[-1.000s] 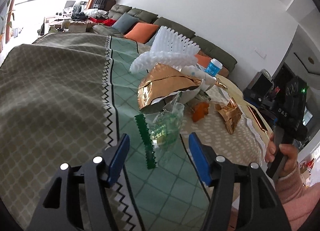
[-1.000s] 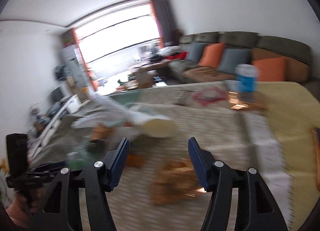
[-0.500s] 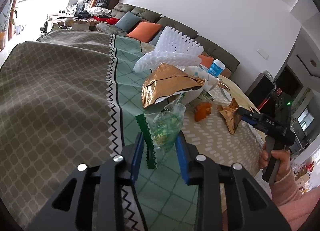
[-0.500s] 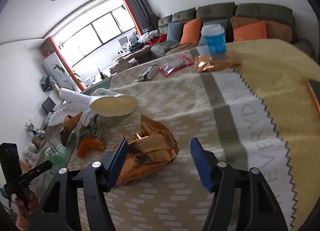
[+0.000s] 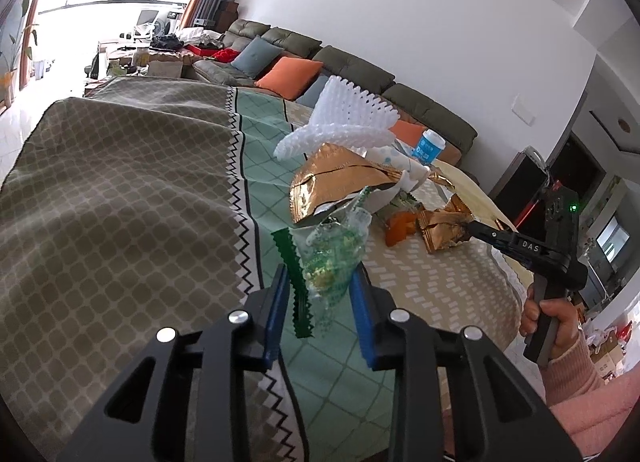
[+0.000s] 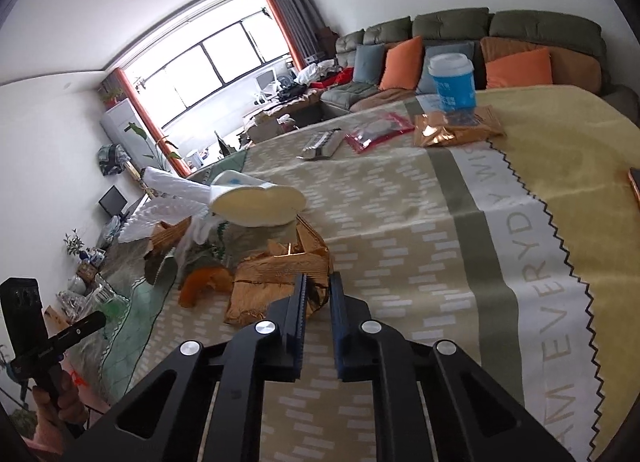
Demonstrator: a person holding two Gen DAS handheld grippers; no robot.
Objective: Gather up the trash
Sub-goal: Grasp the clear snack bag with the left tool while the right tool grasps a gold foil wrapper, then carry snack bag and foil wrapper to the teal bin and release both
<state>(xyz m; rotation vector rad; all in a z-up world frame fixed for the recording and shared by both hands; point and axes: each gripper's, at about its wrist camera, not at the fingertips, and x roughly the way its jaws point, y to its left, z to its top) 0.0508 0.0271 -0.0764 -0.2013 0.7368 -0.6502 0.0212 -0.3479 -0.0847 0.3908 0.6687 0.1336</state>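
Trash pile, table centre: clear green wrapper (image 5: 334,258) at 12 o'clock between left gripper (image 5: 320,314) pads, long axis away; contact uncertain. Right gripper (image 6: 318,302) pinches gold foil bag (image 6: 276,278) edge, bag toward 11.

Left wrist camera looks low along the patterned tablecloth (image 5: 120,197) toward the sofa (image 5: 352,73), close on the litter. Right wrist camera faces the window (image 6: 208,61) from the opposite side. Both views share the crumpled gold wrapper (image 5: 440,227) (image 6: 276,278).
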